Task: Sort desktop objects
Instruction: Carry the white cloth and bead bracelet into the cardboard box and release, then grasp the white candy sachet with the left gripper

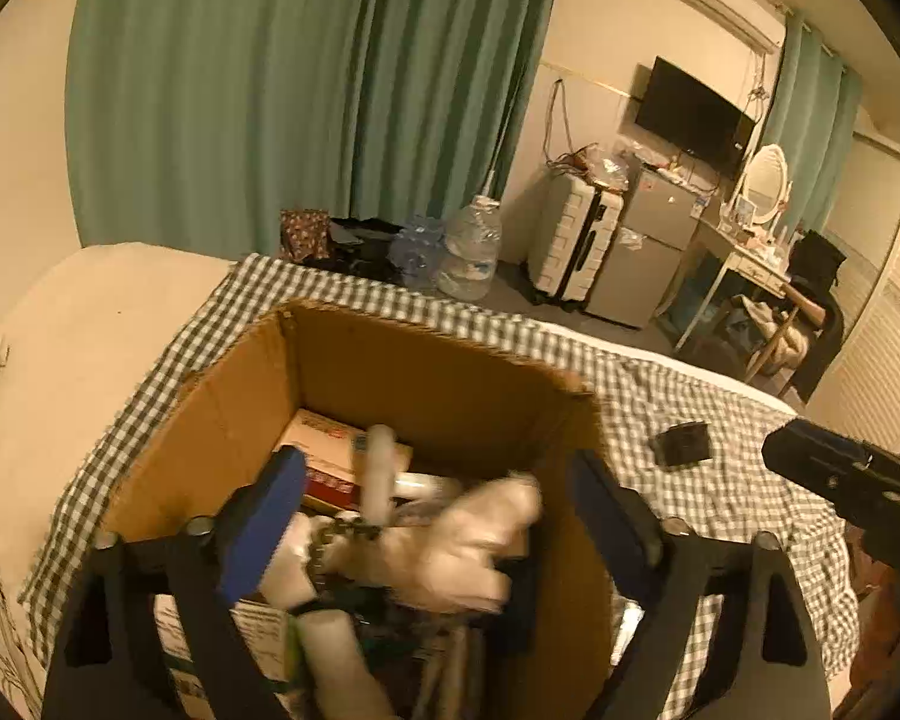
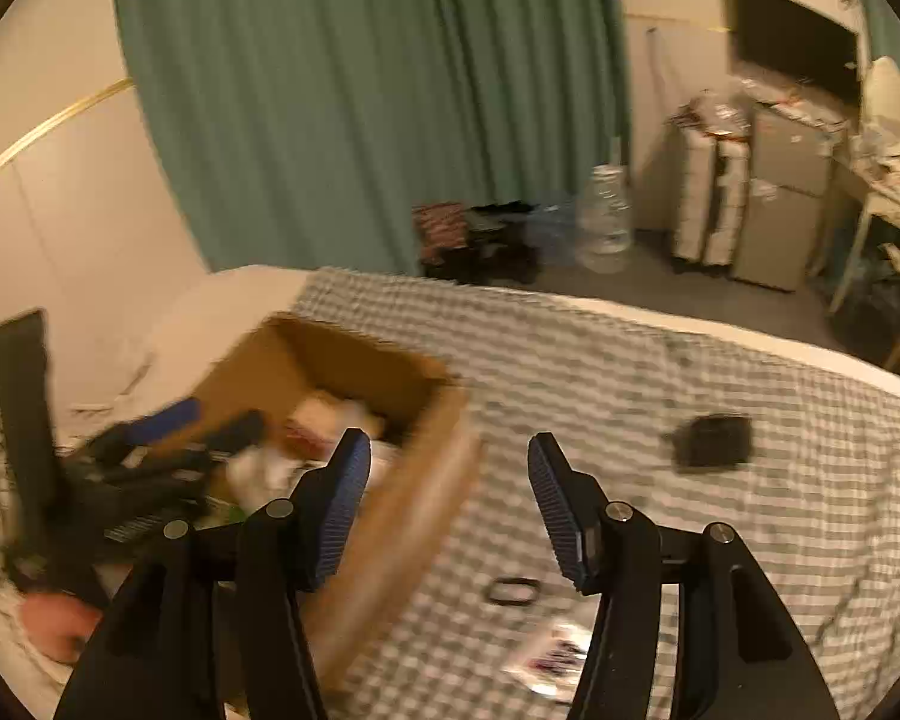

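An open cardboard box (image 1: 426,336) stands on a green checked cloth (image 1: 690,510). My left gripper (image 1: 438,480) hangs over the box, open wide. A blurred pale soft item (image 1: 450,552) is between its fingers, touching neither pad as far as I can tell. Inside lie a red-and-cream carton (image 1: 324,450) and a white tube (image 1: 381,474). My right gripper (image 2: 450,498) is open and empty over the box's (image 2: 402,516) right wall. On the cloth (image 2: 750,540) lie a small black case (image 2: 714,441), a black ring (image 2: 513,591) and a printed packet (image 2: 555,654).
The cloth covers a white bed (image 1: 90,324). Beyond it stand water jugs (image 1: 471,252), a pale suitcase (image 1: 570,246), a small fridge (image 1: 648,252) and green curtains (image 1: 270,90). The right gripper's body (image 1: 858,480) shows at the left view's right edge.
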{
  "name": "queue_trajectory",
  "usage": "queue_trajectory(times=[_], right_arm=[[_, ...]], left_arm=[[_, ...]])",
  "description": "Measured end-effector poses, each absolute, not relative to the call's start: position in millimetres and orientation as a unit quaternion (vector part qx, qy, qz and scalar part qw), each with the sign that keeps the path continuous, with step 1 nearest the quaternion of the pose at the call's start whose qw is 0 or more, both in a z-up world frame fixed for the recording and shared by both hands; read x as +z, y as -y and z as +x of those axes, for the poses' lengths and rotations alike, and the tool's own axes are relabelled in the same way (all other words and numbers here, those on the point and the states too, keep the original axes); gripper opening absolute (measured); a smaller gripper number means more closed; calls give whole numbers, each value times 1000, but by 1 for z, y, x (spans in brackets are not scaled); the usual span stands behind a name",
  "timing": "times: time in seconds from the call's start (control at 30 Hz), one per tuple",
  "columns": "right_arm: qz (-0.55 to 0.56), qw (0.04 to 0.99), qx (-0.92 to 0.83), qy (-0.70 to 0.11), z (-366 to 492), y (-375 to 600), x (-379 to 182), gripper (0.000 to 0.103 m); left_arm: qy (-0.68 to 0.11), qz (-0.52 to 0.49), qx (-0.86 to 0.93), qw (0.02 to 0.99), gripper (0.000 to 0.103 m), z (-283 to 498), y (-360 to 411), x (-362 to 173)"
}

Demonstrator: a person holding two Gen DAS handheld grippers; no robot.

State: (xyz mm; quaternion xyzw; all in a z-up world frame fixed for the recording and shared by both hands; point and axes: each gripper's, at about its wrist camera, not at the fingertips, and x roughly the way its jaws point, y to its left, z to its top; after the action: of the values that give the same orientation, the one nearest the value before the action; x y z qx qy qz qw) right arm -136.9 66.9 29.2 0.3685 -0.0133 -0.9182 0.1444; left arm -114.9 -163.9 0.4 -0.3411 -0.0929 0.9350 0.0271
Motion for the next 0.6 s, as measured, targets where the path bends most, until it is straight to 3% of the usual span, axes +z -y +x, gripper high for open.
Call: queue_trajectory(times=[0.1, 0.27, 0.43, 0.6], right_arm=[[382, 111, -917, 1, -125, -108, 22, 55], [388, 59, -920, -4, -95, -168, 4, 62], [427, 24, -902, 57, -83, -224, -29, 63], [414, 26, -905, 96, -93, -244, -25, 64]], left_arm=[[88, -332, 938, 38, 103, -105, 139, 10], [67, -343, 932, 99, 103, -83, 70, 10], [30, -379, 915, 134, 103, -67, 1, -33], [5, -423, 898, 117, 103, -72, -35, -100]])
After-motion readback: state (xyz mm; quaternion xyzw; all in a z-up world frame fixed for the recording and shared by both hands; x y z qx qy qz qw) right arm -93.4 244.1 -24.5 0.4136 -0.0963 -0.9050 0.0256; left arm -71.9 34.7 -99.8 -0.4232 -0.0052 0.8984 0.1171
